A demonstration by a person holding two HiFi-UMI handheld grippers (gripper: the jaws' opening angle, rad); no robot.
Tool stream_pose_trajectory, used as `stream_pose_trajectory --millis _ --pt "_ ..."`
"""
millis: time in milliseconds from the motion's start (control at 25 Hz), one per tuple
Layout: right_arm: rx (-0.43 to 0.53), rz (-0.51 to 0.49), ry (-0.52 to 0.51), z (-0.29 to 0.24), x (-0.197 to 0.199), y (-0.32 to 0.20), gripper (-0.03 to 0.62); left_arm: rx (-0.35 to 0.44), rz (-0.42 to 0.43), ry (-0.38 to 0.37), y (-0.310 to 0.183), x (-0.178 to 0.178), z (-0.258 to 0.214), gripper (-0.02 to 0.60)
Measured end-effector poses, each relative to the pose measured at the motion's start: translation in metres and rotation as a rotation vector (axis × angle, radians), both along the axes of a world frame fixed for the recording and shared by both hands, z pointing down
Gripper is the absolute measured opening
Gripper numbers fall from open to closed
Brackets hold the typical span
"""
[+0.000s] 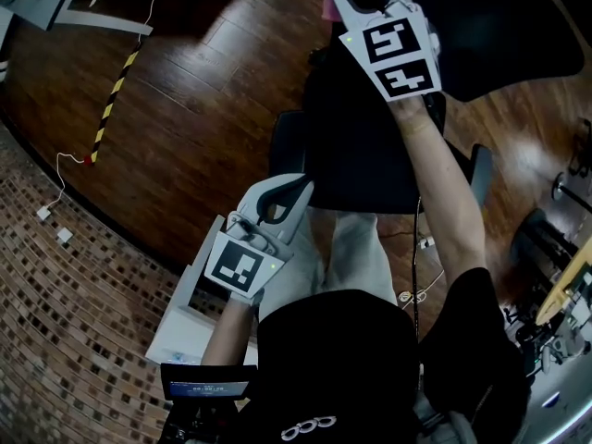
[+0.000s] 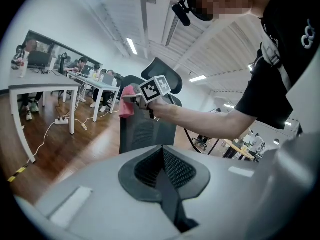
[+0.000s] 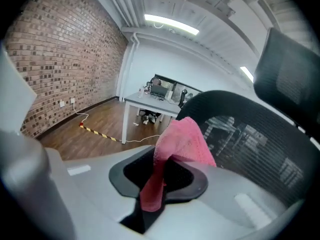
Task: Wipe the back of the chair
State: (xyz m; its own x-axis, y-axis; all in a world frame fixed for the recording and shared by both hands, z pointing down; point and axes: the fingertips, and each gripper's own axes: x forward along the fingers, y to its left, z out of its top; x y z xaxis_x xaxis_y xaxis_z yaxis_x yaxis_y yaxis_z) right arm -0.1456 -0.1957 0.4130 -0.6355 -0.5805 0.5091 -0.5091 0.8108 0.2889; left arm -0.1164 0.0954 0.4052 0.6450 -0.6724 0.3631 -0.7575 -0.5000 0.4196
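Apparently the wiping is only near its start: the right gripper (image 3: pixel 155 184) is clenched on the pink cloth (image 3: pixel 182 139) just by the upper edge of the chair back (image 3: pixel 250 134), the left gripper (image 2: pixel 165 184) is closed on nothing and held well apart, and most of the surface seems left to wipe

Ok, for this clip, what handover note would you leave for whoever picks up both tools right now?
Right tool: shut on the pink cloth, raised at the top edge of the chair back.
Left tool: shut, empty, held low, away from it.
Done: cloth in grip at the chair back; how much is wiped cannot be told.
Left: wipe down the chair back.
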Motion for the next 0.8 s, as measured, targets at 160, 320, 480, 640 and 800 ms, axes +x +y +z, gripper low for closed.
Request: stream_pose_trajectory --millis 160,320,480,640,800 --pt "0.008 -0.013 -0.009 -0.014 -0.007 -0.011 0.054 0.013 -0.003 -0.010 -0.009 -0.002 -0.009 -0.009" --pt "-0.005 -0.010 -0.006 -0.008 0.001 -0.011 0.054 0.014 0.002 -0.019 -0.012 0.001 -0.012 -0.009" --pt "-0.014 0.022 -0.001 -0.005 0.023 -0.013 0.054 0.018 0.024 -0.031 -0.015 0.008 -0.015 -0.009" --pt "-0.023 0.062 0.001 -0.001 0.059 -0.022 0.054 0.023 0.054 -0.041 -0.022 0.027 -0.018 -0.009" --pt "-0.025 0.105 0.003 -0.003 0.098 -0.027 0.054 0.028 0.095 -0.043 -0.027 0.053 -0.024 -0.009"
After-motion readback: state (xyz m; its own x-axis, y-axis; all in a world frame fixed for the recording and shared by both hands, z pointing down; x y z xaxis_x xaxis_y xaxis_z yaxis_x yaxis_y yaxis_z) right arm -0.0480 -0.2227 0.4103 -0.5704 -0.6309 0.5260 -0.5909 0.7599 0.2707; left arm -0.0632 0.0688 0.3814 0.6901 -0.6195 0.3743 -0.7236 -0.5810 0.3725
